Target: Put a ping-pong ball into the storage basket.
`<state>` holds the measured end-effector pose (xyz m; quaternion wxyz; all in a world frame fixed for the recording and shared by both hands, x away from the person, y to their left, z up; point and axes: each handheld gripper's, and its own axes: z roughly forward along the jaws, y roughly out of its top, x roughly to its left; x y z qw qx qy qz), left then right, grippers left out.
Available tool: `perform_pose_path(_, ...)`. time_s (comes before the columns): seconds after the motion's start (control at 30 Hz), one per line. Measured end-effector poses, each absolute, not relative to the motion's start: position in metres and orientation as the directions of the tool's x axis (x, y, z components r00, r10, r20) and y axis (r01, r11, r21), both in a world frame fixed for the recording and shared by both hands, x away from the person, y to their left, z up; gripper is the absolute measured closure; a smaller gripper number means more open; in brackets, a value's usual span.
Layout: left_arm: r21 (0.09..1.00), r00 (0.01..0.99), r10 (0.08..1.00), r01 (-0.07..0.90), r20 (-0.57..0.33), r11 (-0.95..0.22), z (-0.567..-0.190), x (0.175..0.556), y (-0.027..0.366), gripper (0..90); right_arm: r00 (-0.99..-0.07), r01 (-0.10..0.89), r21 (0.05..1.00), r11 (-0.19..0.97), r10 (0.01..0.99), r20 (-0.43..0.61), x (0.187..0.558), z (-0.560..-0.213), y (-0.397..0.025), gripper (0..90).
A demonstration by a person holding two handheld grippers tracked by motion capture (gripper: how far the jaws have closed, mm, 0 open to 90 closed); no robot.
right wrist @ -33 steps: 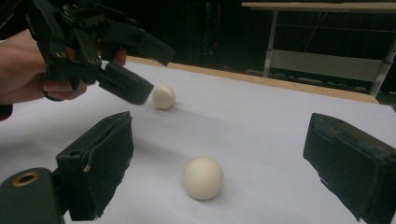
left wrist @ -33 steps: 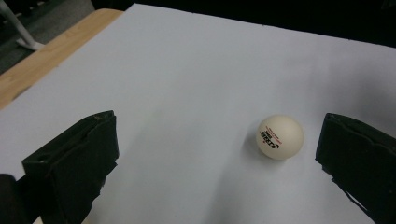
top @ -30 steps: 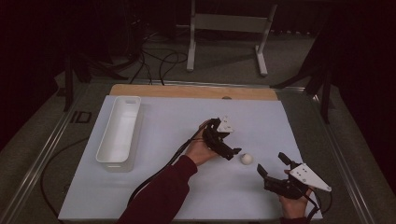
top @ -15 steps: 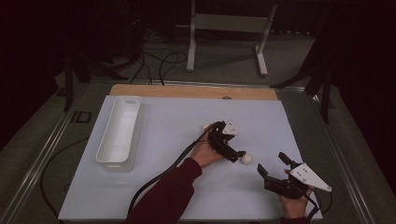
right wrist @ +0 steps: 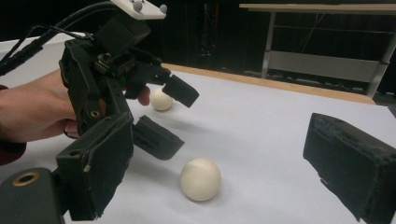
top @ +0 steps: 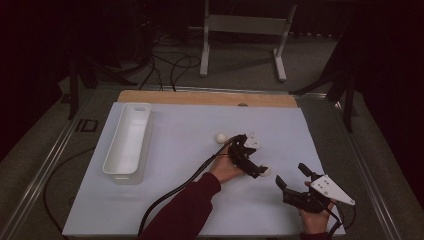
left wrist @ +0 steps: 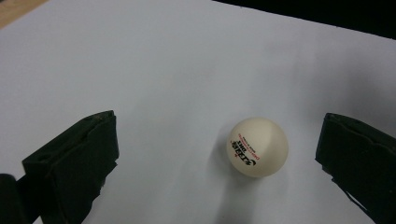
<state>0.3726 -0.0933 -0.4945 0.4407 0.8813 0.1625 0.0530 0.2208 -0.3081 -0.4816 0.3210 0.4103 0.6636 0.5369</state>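
Now left hand-held gripper [top: 260, 171] wide apart round ball [top: 265, 171] — no contact — right hand-held gripper [top: 292, 175] apart too, nr by.

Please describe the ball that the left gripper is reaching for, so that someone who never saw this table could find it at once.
On the white sheet covering the table, look right of the long white tray, toward the right gripper. The ball lies between the open jaws of the left gripper. Unlike the other ball, farther back beyond the hand, it carries small printed lettering.
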Motion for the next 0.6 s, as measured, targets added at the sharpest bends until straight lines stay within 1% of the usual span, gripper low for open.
perform_pose_path(0.3,0.783,0.942,0.325,0.259,-0.077,-0.566,-0.501,0.372,-0.099,0.1,-0.457,0.199,0.976,0.086,0.889,0.014,0.221,-0.482,-0.308,8.2)
perform_pose_path(0.6,0.751,0.942,0.321,0.280,-0.096,-0.598,-0.512,0.370,-0.108,1.5,-0.457,0.199,0.976,0.087,0.890,0.013,0.221,-0.482,-0.308,8.2)
